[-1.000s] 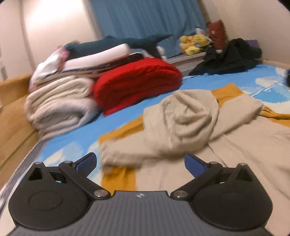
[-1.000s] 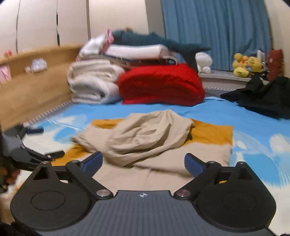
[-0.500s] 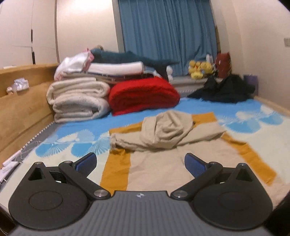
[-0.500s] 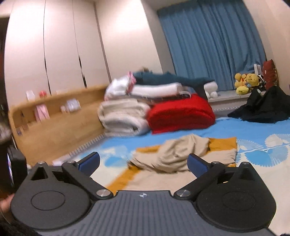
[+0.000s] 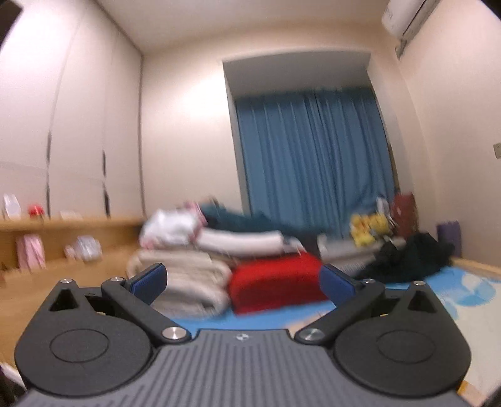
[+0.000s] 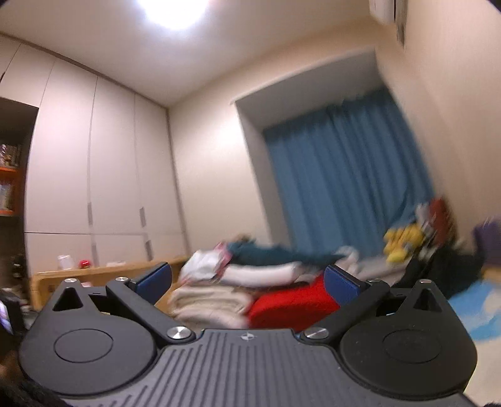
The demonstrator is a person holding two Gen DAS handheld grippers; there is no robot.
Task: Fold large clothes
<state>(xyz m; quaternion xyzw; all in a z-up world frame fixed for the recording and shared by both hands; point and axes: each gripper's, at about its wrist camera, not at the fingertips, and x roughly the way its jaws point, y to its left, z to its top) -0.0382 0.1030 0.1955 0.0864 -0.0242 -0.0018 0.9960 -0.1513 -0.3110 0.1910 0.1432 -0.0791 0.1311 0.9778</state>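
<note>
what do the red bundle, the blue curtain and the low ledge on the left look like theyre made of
Red bundle: soft matte fabric, probably a thick blanket, judging by its rounded, puffy folded shape; blur hides the weave.
Blue curtain: woven cloth, matte, hanging in long vertical pleats.
Low ledge: looks like wood or wood-look board, with a warm tan, smooth surface; no grain can be made out.

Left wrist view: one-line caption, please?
Open left claw raised toward folded red blanket, blue curtain behind.

Cream walls [image 5: 181, 141], blue curtain [image 5: 313, 162], white wardrobe doors [image 6: 94, 162], ceiling light [image 6: 173, 11]
</note>
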